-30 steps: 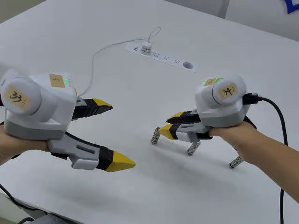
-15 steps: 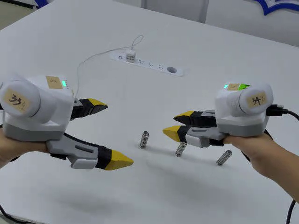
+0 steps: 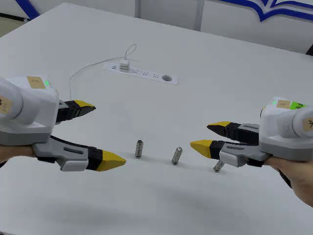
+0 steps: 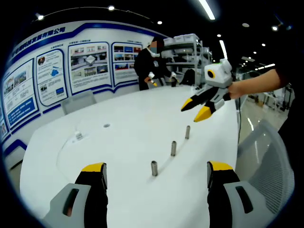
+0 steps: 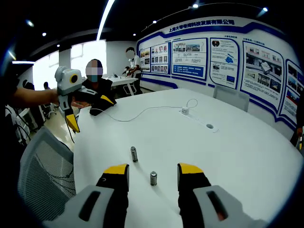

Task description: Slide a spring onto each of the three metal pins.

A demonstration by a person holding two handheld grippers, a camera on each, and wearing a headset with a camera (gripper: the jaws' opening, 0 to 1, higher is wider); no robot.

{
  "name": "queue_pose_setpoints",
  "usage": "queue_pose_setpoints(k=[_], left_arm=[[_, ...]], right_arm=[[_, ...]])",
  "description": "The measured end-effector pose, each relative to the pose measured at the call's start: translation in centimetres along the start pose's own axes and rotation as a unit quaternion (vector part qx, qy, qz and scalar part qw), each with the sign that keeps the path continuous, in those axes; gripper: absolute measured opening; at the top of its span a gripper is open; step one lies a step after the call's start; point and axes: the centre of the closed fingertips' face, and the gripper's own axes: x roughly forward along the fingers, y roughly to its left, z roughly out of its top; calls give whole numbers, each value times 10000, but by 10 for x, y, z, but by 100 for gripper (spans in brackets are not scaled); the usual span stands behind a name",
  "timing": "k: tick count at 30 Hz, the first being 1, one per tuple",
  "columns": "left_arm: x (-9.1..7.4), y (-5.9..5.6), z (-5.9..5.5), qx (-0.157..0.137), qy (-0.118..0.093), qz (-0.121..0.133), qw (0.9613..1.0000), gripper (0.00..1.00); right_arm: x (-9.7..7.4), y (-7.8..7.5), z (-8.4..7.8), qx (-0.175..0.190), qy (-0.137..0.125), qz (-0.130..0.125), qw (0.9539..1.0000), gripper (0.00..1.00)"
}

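Three small coil springs stand upright in a row on the white table: left spring point(image 3: 139, 149), middle spring point(image 3: 176, 155), right spring point(image 3: 218, 166). A metal tip shows at the top of each; the pins inside are hard to make out. My left gripper point(image 3: 98, 132) hovers open just left of the row, nothing between its jaws. My right gripper point(image 3: 208, 135) is open and empty, its lower tip just above the right spring. In the left gripper view the springs point(image 4: 173, 148) run away from my left gripper point(image 4: 156, 175) toward the right gripper point(image 4: 204, 102). In the right gripper view two springs point(image 5: 134, 153) show beyond my right gripper point(image 5: 153, 169).
A white power strip point(image 3: 142, 73) with a plugged charger point(image 3: 124, 65) and a thin cable lies at the back of the table. A mesh chair point(image 4: 268, 161) stands at the table's edge. A person point(image 4: 152, 61) stands at the far end.
The head camera has tilted up. Relative to the springs, the right gripper has drawn back to the right, from near the left and middle springs to over the right one. Both grippers stay open.
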Motion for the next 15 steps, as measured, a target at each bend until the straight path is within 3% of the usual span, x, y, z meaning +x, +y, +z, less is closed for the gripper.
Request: queue_pose_setpoints(k=[3,7,15], left_arm=[[-2,-1,0,-8,-4,23,10000,88],[-1,-8,-6,71,145,4,9999,89],[-1,-17,-4,52,108,-34,9999,90]], right_arm=[[-13,-4,-4,48,-43,-90,9999,43],[-28,-9,-12,110,-51,-217,9997,46],[-51,-10,-31,162,84,-300,9994,51]])
